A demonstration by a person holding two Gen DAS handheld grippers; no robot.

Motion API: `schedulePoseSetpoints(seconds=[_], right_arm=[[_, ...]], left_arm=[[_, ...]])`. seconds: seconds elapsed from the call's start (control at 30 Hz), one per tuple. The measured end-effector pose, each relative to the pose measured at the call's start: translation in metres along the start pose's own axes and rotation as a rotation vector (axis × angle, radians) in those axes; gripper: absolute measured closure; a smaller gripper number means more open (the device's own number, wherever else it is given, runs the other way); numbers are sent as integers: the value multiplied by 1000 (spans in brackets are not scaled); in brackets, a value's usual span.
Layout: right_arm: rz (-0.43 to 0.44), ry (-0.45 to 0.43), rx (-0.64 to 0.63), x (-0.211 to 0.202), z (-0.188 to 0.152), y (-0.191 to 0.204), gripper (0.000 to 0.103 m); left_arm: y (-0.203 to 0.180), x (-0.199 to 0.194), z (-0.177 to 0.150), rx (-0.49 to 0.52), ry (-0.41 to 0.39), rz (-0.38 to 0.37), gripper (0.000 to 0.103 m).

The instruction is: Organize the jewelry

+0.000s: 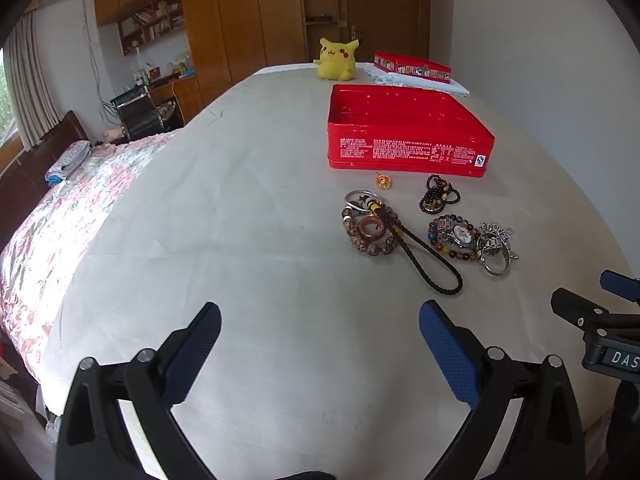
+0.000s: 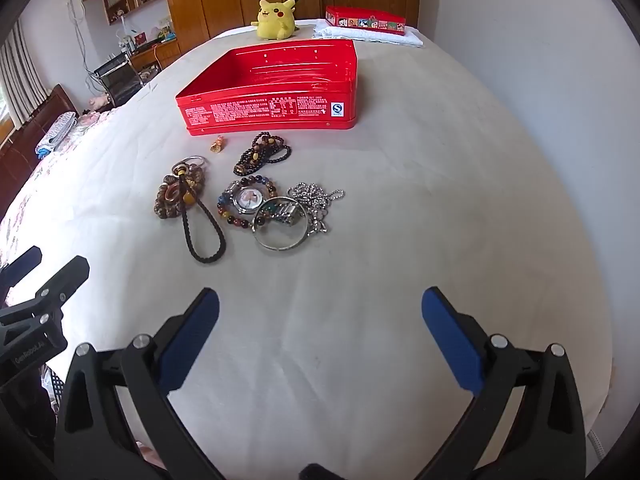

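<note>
Two black grippers with blue pads, left gripper and right gripper, hover spread wide and empty above a white bedsheet; a heap of beaded bracelets and silver chains lies before an open red tin box.

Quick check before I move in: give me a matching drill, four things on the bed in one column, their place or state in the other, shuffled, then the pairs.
Things:
1. red tin
2. yellow plush toy
3. black braided cord
4. left claw

Places or states:
A. loop lying nearest the claws, trailing from the brown bead bracelet
B. open, nothing between its pads
C. lidless and empty, just beyond the jewelry
D. sitting upright at the far end of the bed

Pairs: 1-C, 2-D, 3-A, 4-B
</note>
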State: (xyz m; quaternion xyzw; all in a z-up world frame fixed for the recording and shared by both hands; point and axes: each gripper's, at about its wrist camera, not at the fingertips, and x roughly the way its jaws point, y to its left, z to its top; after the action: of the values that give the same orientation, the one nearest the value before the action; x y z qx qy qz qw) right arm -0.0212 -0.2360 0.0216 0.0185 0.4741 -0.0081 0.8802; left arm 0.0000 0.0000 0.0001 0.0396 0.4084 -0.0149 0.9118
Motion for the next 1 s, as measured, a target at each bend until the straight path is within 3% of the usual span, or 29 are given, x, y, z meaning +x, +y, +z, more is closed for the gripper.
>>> schedulePoseSetpoints(seconds=[1.0], right_arm=[[7, 4, 1, 0, 0, 1, 3]], left_arm=[[-2, 3, -1, 0, 4, 0, 4]])
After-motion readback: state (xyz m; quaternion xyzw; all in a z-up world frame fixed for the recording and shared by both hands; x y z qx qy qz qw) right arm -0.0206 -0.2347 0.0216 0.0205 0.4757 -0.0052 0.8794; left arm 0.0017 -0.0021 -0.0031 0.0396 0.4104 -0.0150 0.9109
